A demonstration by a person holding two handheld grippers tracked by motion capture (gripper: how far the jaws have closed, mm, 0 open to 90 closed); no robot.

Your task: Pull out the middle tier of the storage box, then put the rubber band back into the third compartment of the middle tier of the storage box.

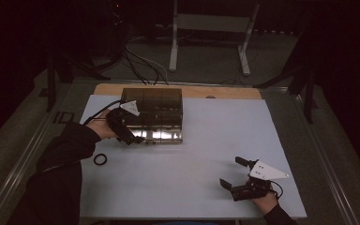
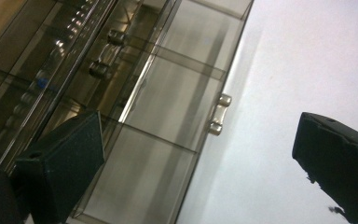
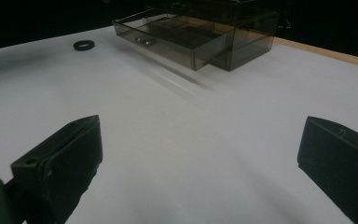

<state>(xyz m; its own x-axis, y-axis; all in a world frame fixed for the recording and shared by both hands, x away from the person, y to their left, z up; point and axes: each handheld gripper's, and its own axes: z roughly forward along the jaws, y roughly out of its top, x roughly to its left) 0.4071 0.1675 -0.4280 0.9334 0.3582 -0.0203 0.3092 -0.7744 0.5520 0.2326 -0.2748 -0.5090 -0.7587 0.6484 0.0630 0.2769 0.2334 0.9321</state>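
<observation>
High view: left gripper (image 1: 136, 137) gapes wide at the smoky drawer box (image 1: 161, 101), holding nothing.

The place looked like a dim lab or recording studio rather than a home. A white work table (image 1: 206, 154) stood on a grey floor between metal rails (image 1: 23, 154), with loose black cables (image 1: 140, 63) trailing behind it, a white metal stand (image 1: 211, 28) beyond, and dark curtained surroundings.
</observation>
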